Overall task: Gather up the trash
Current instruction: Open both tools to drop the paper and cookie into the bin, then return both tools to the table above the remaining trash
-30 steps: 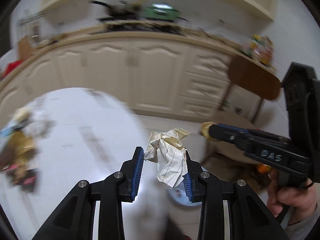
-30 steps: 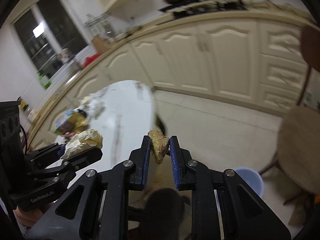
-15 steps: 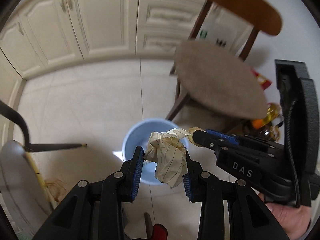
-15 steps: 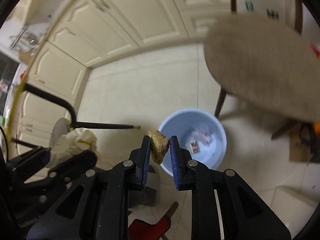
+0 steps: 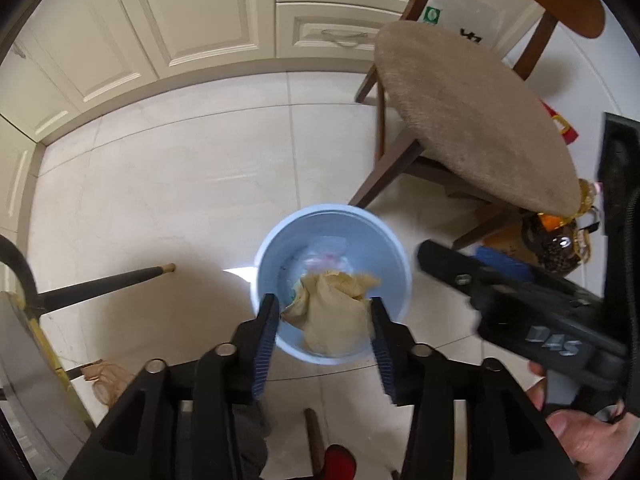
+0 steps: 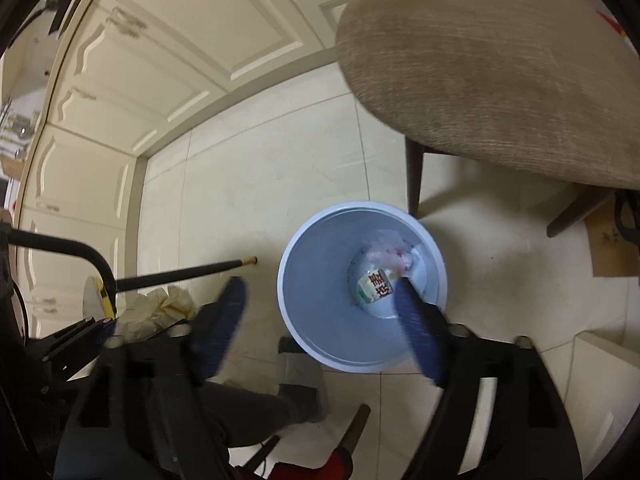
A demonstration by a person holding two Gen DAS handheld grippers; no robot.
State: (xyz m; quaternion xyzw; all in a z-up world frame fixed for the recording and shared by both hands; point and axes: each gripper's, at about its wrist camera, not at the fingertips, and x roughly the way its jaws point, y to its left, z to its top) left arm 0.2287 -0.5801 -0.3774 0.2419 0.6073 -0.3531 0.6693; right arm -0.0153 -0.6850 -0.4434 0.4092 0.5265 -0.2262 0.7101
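A light blue bin [image 5: 384, 236] stands on the tiled floor; it also shows in the right wrist view [image 6: 312, 272], with a small printed carton [image 6: 375, 287] and a crumpled wrapper [image 6: 390, 252] at its bottom. My left gripper [image 5: 323, 316] hangs over the bin, its jaws spread about a crumpled cream paper [image 5: 332, 312] that looks blurred and loose between them. My right gripper [image 6: 320, 304] is wide open and empty above the bin, and shows at the right of the left wrist view [image 5: 480, 264]. The paper also shows in the right wrist view [image 6: 160, 308].
A wooden chair with a beige padded seat [image 5: 472, 120] stands right of the bin. Cream cabinets [image 5: 200, 20] run along the back. A black chair leg [image 5: 108, 280] lies left of the bin. Bottles and a box [image 5: 560, 240] sit under the chair.
My right gripper has opened and the brown scrap it held is gone from its jaws. My left gripper's jaws have spread wider around the crumpled paper. Both grippers have moved closer over the bin.
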